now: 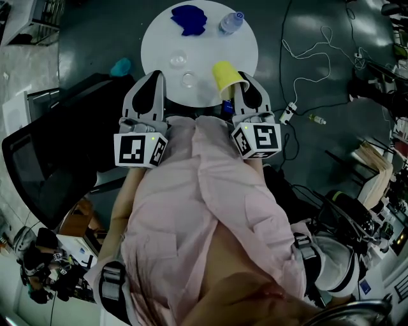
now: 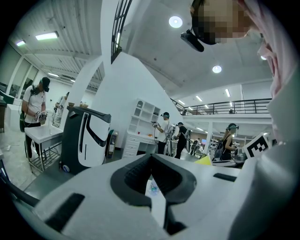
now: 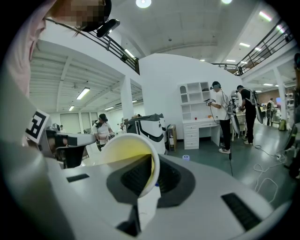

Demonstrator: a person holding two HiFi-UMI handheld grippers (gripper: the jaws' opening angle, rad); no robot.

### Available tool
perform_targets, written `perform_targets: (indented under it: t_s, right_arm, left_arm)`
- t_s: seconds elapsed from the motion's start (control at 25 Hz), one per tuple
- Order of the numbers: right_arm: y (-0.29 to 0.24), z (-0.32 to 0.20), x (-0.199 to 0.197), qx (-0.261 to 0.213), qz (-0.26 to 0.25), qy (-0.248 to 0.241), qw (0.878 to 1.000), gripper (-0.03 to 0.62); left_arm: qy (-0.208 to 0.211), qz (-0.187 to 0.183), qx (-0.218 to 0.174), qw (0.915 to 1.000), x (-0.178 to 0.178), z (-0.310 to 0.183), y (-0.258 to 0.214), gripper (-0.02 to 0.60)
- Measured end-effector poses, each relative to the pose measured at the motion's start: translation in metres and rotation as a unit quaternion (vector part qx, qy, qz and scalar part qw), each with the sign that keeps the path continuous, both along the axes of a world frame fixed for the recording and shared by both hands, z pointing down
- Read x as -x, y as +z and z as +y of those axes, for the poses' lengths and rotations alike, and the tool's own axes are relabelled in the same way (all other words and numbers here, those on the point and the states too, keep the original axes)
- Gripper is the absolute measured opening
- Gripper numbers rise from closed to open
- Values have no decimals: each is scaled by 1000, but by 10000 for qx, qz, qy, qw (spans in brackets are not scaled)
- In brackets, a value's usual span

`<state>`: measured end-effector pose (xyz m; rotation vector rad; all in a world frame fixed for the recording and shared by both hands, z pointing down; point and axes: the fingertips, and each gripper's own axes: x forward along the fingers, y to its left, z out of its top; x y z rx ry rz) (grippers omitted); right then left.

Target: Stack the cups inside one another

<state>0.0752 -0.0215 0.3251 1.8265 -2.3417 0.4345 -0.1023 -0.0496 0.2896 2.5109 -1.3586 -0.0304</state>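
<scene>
Right gripper (image 3: 152,161): clenched on the yellow cup's (image 3: 126,152) rim, one jaw inside; probably a carrying grip.
Yellow cup: tilted over the table's (image 1: 210,44) near edge, mouth toward the person.
Left gripper (image 2: 151,159): jaws together, empty, likely waiting.
Clear cups: one (image 1: 178,59) beyond another (image 1: 189,79), just apart, not yet nested.
Cloth (image 1: 189,19), bottle (image 1: 231,22): far side, out of the way.

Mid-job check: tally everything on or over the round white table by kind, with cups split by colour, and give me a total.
Yellow cup, held in the right gripper: 1
Clear cups: 2
Water bottle: 1
Blue cloth-like item: 1
Total: 5
</scene>
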Motion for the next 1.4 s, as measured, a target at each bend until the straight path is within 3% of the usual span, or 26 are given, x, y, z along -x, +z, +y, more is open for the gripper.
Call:
perform_targets:
  t_s: [1.4]
  right_arm:
    - [3, -1, 1, 27, 1, 89, 10000, 37]
  left_arm:
    - [-12, 7, -81, 10000, 10, -1, 7, 15]
